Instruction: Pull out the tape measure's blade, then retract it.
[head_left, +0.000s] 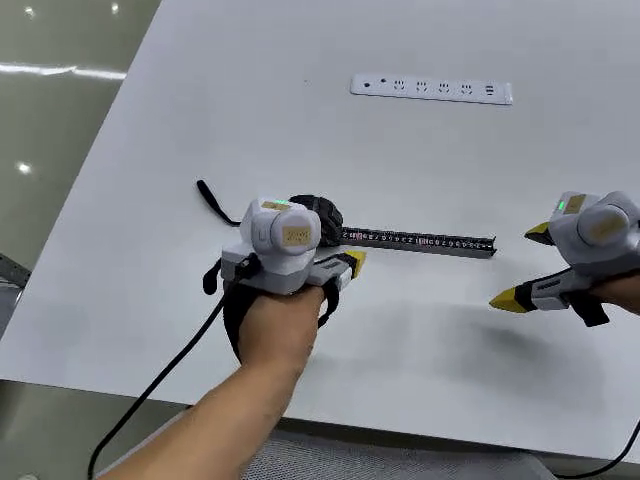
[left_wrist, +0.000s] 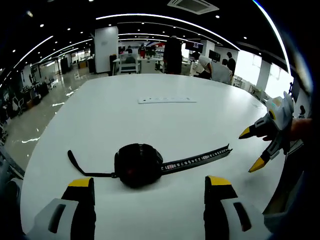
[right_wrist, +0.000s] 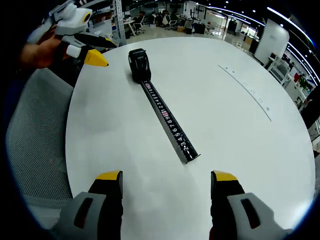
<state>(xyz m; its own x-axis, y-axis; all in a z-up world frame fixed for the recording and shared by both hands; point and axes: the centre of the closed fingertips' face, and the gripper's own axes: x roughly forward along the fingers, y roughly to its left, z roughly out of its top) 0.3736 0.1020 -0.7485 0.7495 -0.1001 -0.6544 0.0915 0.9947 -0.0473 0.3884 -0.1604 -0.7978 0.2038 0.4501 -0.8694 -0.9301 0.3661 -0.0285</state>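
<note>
Noting tape measure (left_wrist: 138, 165) on the white table (head_left: 300, 120), blade (right_wrist: 168, 121) drawn out flat toward the right gripper (right_wrist: 167, 176). Left gripper (left_wrist: 148, 182) jaws wide, empty, just short of the tape measure; right jaws wide, empty, near the blade's tip. We judge its body hard, compact, best clamped across its sides; blade thin, springy, apt to whip back when released.
</note>
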